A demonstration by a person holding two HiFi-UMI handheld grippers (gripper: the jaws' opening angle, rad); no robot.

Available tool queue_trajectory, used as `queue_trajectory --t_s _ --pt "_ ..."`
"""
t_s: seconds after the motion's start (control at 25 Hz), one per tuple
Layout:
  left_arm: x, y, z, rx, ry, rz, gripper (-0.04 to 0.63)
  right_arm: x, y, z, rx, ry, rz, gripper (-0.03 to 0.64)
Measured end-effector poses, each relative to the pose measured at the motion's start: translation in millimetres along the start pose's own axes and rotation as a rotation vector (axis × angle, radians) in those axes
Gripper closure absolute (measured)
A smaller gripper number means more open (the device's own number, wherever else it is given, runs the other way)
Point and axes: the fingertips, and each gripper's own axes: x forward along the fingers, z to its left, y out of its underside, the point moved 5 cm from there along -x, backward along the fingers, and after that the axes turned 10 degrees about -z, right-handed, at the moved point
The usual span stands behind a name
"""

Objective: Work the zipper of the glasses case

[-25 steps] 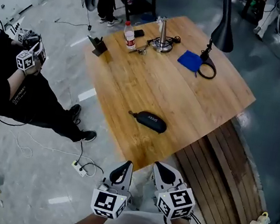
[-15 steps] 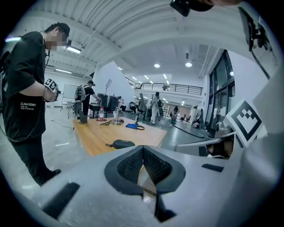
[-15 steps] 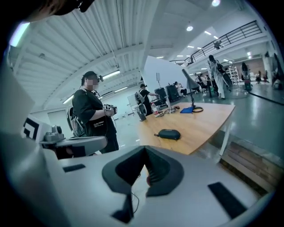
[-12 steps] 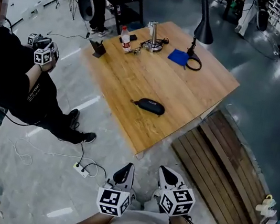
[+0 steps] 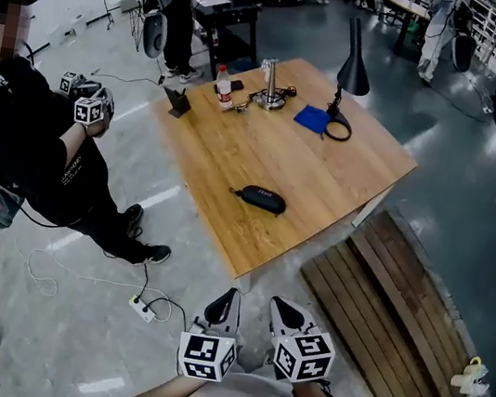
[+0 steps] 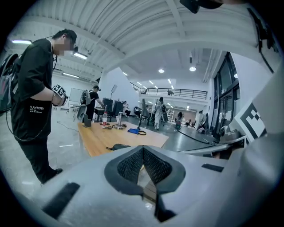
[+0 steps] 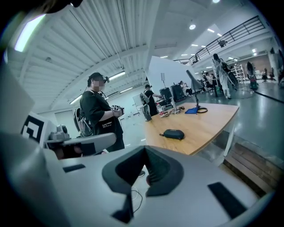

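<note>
Case: dark, oval glasses case (image 5: 263, 199), lying flat, with a little pale print on top (too small to read) and a short pull tab sticking out of its left end. It looks closed all round.
Where: on a bare stretch of the wooden table (image 5: 337, 175), nearer the person's edge than the far one, well apart from both grippers.
Left gripper (image 5: 224, 306): held low, short of the table's edge. Its pads meet at the tip with nothing between them.
Right gripper (image 5: 283, 314): just beside the left one. Its jaws are pressed together and empty.
Head view only: a slatted wooden platform (image 5: 401, 299) on the floor to the table's right, and a power strip (image 5: 145, 309) with cables on the floor near the left gripper.
Gripper views only: the case from the side, as a low dome on the tabletop. They also show ceiling lights and a railed upper gallery (none of this shows from above), and each catches the other gripper's marker cube at its edge.
All views: a bystander (image 5: 21, 146) in black stands left of the table holding a marker-cube gripper.
Far side of table: black lamp (image 5: 350, 64), blue cloth (image 5: 313, 119), metal cylinder (image 5: 268, 81), and a small dark stand (image 5: 178, 101).
Containers: the case's contents are hidden. A bottle (image 5: 221, 87) with a red cap stands upright and capped (whether it holds anything I cannot tell).
</note>
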Motion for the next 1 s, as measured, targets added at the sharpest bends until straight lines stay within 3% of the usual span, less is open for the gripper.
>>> queue_trajectory --t_s 1.0 --pt "5 3 -4 -0.009 0.002 0.047 0.588 5 2 -8 -0.034 0.018 0.057 0.618"
